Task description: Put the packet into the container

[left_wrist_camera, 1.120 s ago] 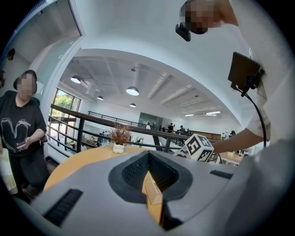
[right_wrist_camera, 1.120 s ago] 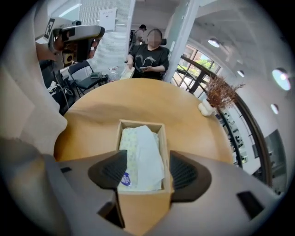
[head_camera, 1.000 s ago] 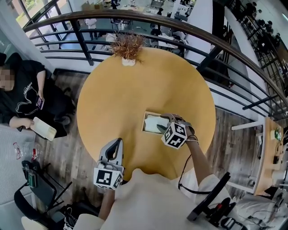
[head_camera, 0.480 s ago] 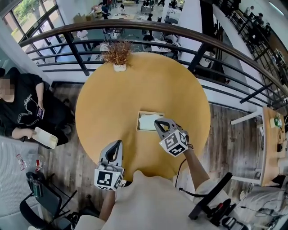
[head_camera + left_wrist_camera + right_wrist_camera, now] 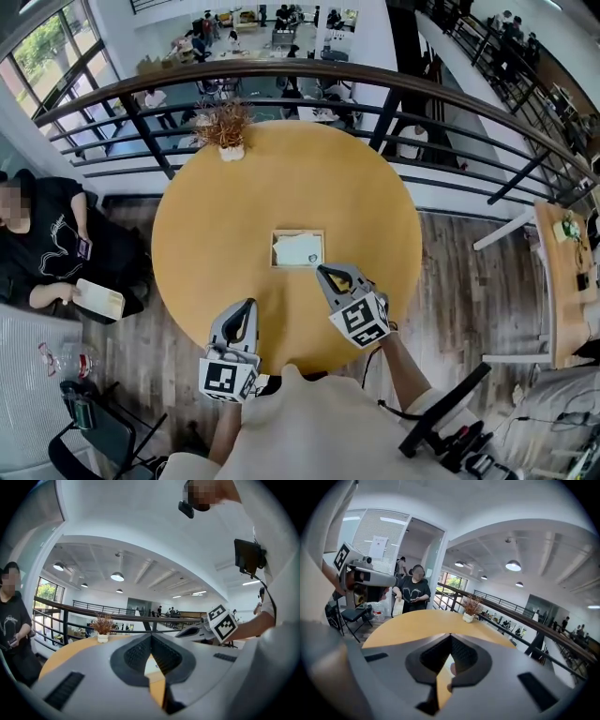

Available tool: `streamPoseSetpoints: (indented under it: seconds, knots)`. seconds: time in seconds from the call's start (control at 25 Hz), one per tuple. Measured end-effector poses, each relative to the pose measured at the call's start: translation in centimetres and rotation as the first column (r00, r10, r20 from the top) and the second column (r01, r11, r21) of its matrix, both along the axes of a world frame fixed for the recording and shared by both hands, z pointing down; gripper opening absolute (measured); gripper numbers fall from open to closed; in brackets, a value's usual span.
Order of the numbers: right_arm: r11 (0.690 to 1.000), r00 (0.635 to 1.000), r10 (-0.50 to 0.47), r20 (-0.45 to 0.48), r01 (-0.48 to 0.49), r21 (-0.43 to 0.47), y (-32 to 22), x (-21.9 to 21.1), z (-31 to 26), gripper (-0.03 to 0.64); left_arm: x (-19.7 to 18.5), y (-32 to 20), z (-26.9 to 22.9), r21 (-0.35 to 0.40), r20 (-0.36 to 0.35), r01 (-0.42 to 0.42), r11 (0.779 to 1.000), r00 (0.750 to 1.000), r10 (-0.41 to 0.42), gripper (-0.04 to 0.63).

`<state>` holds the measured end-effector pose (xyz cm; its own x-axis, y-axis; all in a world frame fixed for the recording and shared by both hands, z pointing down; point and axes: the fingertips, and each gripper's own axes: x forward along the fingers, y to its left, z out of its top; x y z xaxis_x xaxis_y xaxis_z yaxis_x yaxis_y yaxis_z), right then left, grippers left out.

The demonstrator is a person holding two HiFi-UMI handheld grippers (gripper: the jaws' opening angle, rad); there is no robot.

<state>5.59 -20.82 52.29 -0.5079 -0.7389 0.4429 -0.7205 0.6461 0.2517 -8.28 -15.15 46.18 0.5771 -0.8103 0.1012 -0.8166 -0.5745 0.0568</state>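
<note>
- Head view shows the packet [image 5: 299,250] lying inside the container [image 5: 298,232], so placing looks finished.
- My right gripper [image 5: 324,271], just beside the container, is closed and empty.
- My left gripper [image 5: 248,306], farther off, is closed too.
- Next, I judge, both simply back away.

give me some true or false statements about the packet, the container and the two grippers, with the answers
1. The packet lies inside the container. True.
2. The right gripper grips the packet. False: its jaws are shut on nothing, and it sits just short of the container's near side.
3. The potted plant stands at the far edge of the table. True.
4. The left gripper hangs over the container. False: it is nearer the person, apart from the container, with its jaws shut and empty.
</note>
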Motion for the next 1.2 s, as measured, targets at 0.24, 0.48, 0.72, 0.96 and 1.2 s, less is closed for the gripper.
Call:
streamPoseSetpoints:
  seconds: [0.24, 0.48, 0.72, 0.96, 1.2]
  knots:
    - [0.994, 0.987, 0.077, 0.139, -0.086, 0.066, 3.3, 0.9, -3.2, 0.005, 1.5, 1.2, -0.6, 0.022, 0.008, -0.031, 0.999, 0.999, 0.031, 0.006]
    - [0.985, 0.969, 0.113, 0.218, -0.138, 0.101, 5.4, 1.7, -5.1, 0.005, 2.5, 1.4, -0.8, 0.034, 0.024, -0.052, 0.998, 0.998, 0.051, 0.006]
    - [0.985, 0.955, 0.103, 0.278, -0.137, 0.105, 7.7, 2.7, -5.3, 0.005, 3.2, 2.7, -0.7, 0.036, 0.049, -0.027, 0.999, 0.999, 0.025, 0.005]
    - [0.976, 0.948, 0.109, 0.298, -0.158, 0.147, 10.2, 3.0, -5.5, 0.005, 4.0, 4.2, -0.5, 0.038, 0.053, -0.026, 0.999, 0.998, 0.024, 0.005]
    - [0.961, 0.959, 0.103, 0.265, -0.165, 0.223, 12.9, 2.0, -6.5, 0.005, 4.3, 5.7, -0.7, 0.056, 0.047, -0.069, 0.996, 0.997, 0.066, 0.005]
